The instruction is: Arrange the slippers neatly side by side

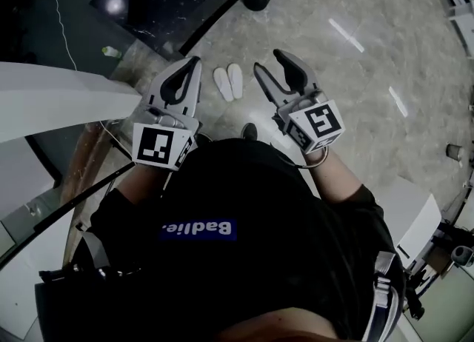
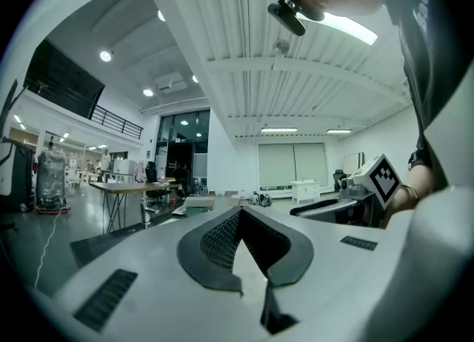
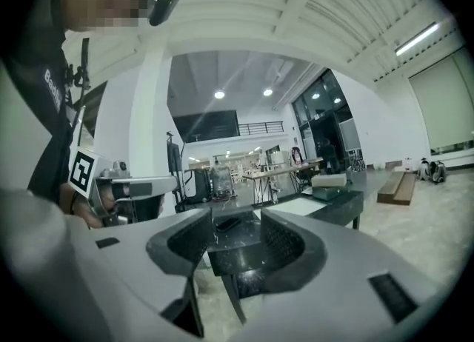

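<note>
On the pale marbled floor [image 1: 355, 74], just ahead of the person's dark shoe [image 1: 249, 132], the two white slippers [image 1: 229, 81] are laid close side by side and roughly parallel, well clear of both grippers. In the head view they are framed between the two raised grippers. The left gripper [image 1: 195, 60] [image 2: 241, 213] is held to their left with its jaws brought together at the tips, and nothing is caught between them; only the open hall is seen past them in the left gripper view. The right gripper [image 1: 269, 61] [image 3: 235, 218] is held to their right with its jaws moderately apart and empty. Through that gap a black marbled table [image 3: 244, 240] [image 1: 163, 0] is seen, standing beyond the slippers. A small pale object [image 1: 111, 52] is seen on the floor beside the table.
</note>
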`<action>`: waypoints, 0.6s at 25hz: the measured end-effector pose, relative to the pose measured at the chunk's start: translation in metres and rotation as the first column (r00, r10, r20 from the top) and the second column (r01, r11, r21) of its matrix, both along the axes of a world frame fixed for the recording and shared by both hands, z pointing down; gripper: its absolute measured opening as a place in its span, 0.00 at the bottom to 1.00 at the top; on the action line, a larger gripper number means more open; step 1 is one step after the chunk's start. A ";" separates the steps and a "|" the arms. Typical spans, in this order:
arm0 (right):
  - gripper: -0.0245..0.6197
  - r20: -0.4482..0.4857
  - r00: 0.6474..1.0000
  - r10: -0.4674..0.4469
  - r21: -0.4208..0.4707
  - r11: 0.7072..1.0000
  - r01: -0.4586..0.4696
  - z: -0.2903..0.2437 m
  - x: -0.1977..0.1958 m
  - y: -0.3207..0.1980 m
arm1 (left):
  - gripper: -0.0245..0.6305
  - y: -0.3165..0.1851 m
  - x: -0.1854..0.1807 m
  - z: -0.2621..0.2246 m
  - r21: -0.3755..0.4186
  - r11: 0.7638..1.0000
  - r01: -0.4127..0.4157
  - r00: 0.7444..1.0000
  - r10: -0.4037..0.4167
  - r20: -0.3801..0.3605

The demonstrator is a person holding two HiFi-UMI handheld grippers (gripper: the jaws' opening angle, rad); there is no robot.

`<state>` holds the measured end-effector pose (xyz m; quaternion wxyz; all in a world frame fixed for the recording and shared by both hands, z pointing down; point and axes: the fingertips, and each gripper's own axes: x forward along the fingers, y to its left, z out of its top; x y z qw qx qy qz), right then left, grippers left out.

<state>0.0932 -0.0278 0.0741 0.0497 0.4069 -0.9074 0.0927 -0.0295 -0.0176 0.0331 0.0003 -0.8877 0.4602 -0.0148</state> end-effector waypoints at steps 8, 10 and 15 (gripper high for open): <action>0.35 0.061 0.998 0.004 0.119 0.993 -0.012 -0.033 -0.034 0.048 | 0.03 0.024 0.044 -0.005 -0.079 0.990 -0.113 0.988 0.104 -0.112; 0.35 0.053 0.999 0.002 0.134 0.991 -0.009 -0.038 -0.034 0.052 | 0.03 0.030 0.052 -0.004 -0.083 0.986 -0.141 0.986 0.132 -0.106; 0.27 0.076 0.997 0.007 0.147 0.989 -0.018 -0.046 -0.036 0.056 | 0.03 0.041 0.061 0.001 -0.086 0.980 -0.179 0.982 0.173 -0.075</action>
